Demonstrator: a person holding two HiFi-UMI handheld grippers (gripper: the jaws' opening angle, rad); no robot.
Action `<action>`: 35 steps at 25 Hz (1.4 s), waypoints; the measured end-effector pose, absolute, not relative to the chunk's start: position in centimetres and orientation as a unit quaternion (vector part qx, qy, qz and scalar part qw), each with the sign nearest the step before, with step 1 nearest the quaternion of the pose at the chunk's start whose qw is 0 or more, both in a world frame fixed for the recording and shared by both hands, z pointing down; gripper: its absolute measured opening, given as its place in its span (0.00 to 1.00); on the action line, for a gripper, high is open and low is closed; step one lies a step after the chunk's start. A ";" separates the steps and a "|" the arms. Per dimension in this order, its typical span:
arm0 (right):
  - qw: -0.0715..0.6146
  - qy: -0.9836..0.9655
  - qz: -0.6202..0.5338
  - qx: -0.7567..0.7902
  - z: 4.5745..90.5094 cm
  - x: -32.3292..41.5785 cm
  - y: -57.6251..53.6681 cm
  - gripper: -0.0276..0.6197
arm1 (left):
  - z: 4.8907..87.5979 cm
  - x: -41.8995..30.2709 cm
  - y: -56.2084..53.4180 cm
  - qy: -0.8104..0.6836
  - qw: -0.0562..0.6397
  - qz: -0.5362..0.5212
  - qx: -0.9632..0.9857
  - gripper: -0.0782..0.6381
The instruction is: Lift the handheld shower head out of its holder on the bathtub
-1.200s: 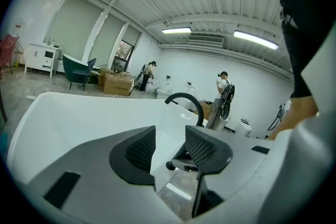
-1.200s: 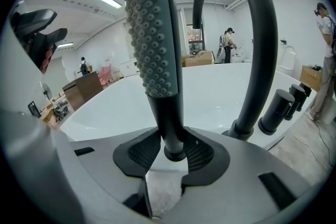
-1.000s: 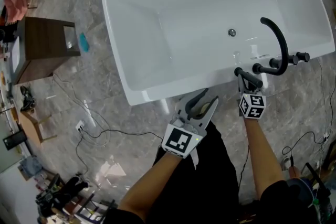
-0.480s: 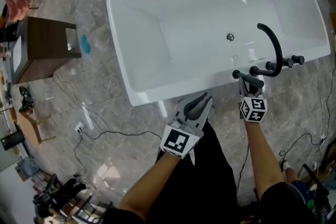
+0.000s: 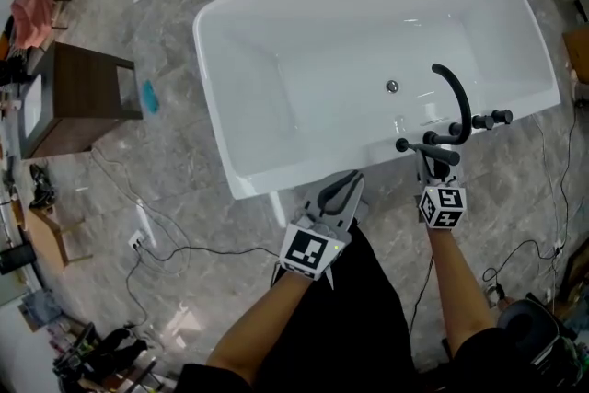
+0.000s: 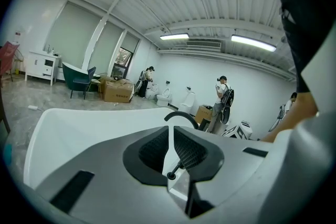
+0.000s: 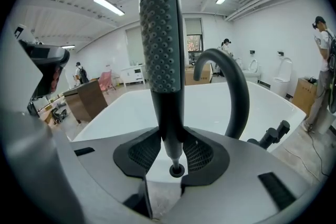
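1. Looking down on a white tub (image 5: 241, 181) on a grey marble floor (image 5: 184, 152), with a brown cabinet (image 5: 87, 92) at left.
2. Right claw (image 7: 171, 148) clamps the shower head (image 7: 163, 34) at the tub's near rim.
3. Left claw (image 6: 171, 138), just closing, is nearly together and empty.

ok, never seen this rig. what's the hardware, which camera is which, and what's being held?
There is no robot here: a person holds a two-jaw gripper in each hand. The top-down picture comes from a camera on their head. The other two come from cameras riding on each gripper, looking along its jaws. Below is a white bathtub on a grey stone floor, with a black curved faucet on the rim nearest the person. The right gripper has its jaws closed on the handle of the black shower head, which stands upright between them. The left gripper holds nothing; its jaws have just been closing and are nearly together. The checkered cubes are parts of the grippers.
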State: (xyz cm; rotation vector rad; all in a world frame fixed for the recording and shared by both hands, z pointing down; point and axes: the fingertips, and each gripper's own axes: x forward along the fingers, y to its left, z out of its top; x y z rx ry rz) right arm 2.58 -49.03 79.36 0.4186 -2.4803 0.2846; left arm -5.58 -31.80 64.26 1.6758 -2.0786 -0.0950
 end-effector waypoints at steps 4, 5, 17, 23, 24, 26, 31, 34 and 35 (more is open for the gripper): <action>0.289 -0.937 0.106 0.163 76.1 2.8 -48.7 0.23 | 62.7 -5.8 -31.1 -0.756 0.232 -0.027 0.612 0.14; 0.286 -0.938 0.106 0.166 75.3 2.7 -48.8 0.23 | 62.2 -5.9 -31.0 -0.755 0.229 -0.025 0.613 0.14; 0.248 -0.944 0.108 0.187 65.4 2.2 -47.9 0.23 | 56.7 -6.6 -30.7 -0.756 0.198 -0.028 0.623 0.13; 0.247 -0.945 0.104 0.185 61.4 2.7 -47.8 0.23 | 54.9 -8.1 -29.9 -0.764 0.184 -0.017 0.618 0.13; 0.247 -0.944 0.107 0.188 60.8 3.0 -47.8 0.23 | 54.5 -8.1 -29.7 -0.765 0.182 -0.015 0.618 0.14; 0.243 -0.944 0.109 0.193 59.5 3.5 -47.8 0.23 | 53.6 -8.2 -29.5 -0.765 0.175 -0.014 0.620 0.13; 0.239 -0.947 0.089 0.194 56.5 3.7 -47.7 0.23 | 51.8 -9.3 -28.7 -0.775 0.163 -0.021 0.610 0.14; 0.239 -0.948 0.084 0.195 55.4 4.0 -47.4 0.23 | 50.7 -9.3 -28.7 -0.774 0.154 -0.021 0.613 0.13; 0.238 -0.948 0.085 0.195 55.1 4.0 -47.3 0.23 | 50.4 -9.3 -28.7 -0.774 0.152 -0.022 0.615 0.14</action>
